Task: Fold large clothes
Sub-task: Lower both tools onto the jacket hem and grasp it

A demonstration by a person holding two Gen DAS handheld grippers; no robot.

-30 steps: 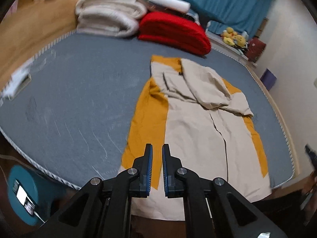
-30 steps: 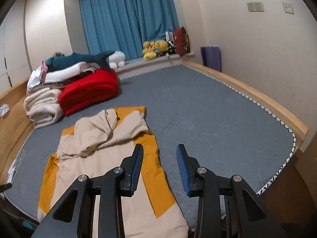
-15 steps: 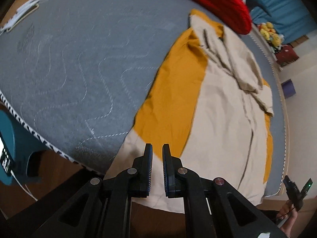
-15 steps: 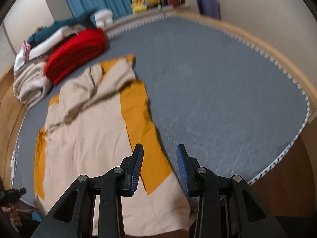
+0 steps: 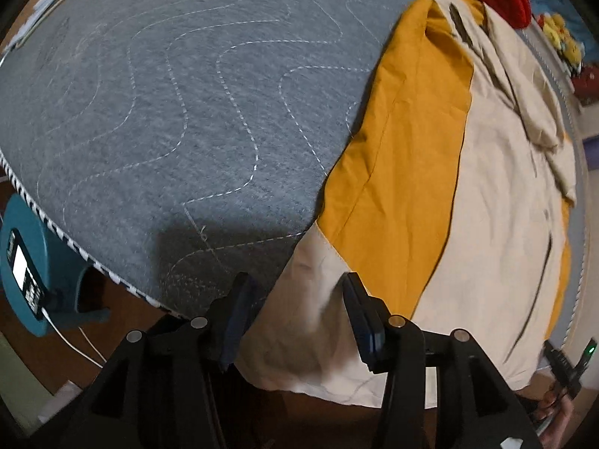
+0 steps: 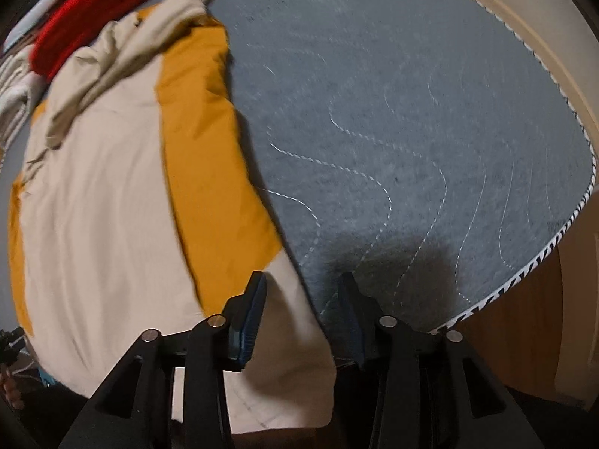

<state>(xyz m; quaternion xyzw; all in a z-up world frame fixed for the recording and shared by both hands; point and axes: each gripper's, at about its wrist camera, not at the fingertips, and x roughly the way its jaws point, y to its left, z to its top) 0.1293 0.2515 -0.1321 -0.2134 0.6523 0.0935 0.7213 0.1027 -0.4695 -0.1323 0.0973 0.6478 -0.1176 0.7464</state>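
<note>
- The left gripper had its jaws apart and opening, roughly half spread, pointing steeply down at the near hem of the garment.
- Cream fabric of the hem corner sat between those jaws, but the blue pads were not pressing on it; whether the tips touched the cloth could not be told.
- The right gripper also had its jaws apart and opening, aimed straight down over the opposite near corner of the garment.
- There, the edge of the cream hem ran between the jaws: one finger over cloth, the other over the grey mattress. Nothing was clamped.
- The garment, cream with mustard side panels, lay flat and lengthwise on the quilted grey mattress, its hem drooping over the near bed edge, its upper part rumpled toward the far end.
- A red folded bundle sat just beyond the garment's far end.
- In the left wrist view, the right gripper's hand showed at the lower right edge.
</note>
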